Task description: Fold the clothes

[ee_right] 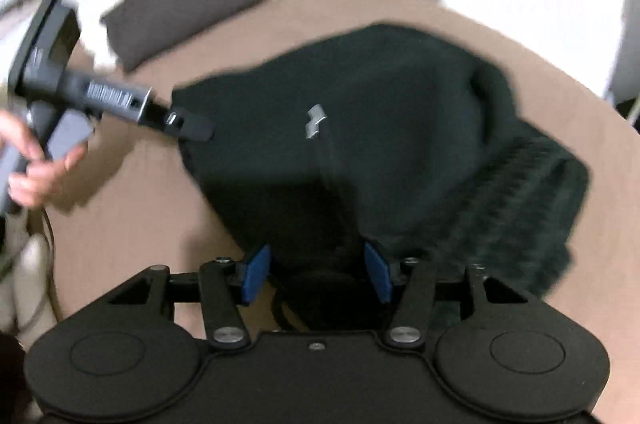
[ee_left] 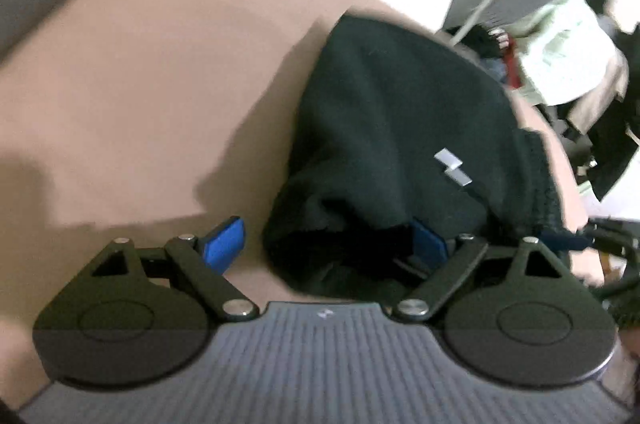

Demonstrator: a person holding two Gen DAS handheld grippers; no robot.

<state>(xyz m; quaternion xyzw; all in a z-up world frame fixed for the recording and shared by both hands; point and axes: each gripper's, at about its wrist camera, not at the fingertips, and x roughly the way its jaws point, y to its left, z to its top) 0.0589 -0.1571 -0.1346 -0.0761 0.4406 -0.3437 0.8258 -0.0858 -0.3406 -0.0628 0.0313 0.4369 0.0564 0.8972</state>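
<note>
A dark garment [ee_right: 360,128] lies bunched on the tan tabletop [ee_left: 140,84], a small grey logo [ee_left: 452,166] facing up and a ribbed hem [ee_right: 532,192] trailing toward the tabletop's right edge.

The left claw [ee_left: 324,244] stands spread wide at the garment's near left edge; one blue pad is clear over bare tabletop, the other is half buried under a fold, and nothing is pinched.

The right claw [ee_right: 316,274] is partly spread, with cloth lying in the gap between its blue pads [ee_right: 256,274] but not visibly pressed, so the garment looks let go.

In the right wrist view, a hand [ee_right: 36,160] carries the left claw at the cloth's far corner.

The risks:
- The buried left pad may drag the fold along if the claw pulls away, undoing the shape.
- A loose layer could snag on the right claw's pads as it lifts.
- The ribbed hem sits near the edge and could slide off, pulling the bundle crooked.
- Both views are blurred, so exact contact is hard to judge.
</note>
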